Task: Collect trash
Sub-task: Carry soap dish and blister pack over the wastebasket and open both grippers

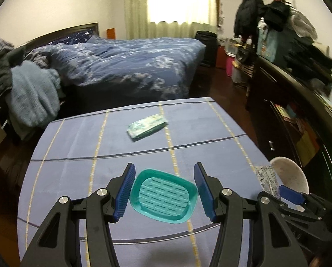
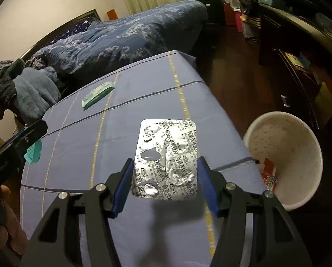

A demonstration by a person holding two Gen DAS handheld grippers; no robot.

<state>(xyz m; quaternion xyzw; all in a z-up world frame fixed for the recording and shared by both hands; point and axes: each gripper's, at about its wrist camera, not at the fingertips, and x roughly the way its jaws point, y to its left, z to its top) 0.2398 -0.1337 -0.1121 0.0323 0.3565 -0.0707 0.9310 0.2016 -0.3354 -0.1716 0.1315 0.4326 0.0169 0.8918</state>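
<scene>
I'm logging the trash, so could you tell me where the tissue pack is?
The tissue pack lies on the blue tablecloth toward the far edge nearest the bed, beyond the teal tray.

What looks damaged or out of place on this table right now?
The foil blister pack held between the right gripper's fingers is crumpled, with its pockets torn open. A wrapped green packet lies askew across the tablecloth's stripes. The teal tray in the left gripper looks intact.
</scene>
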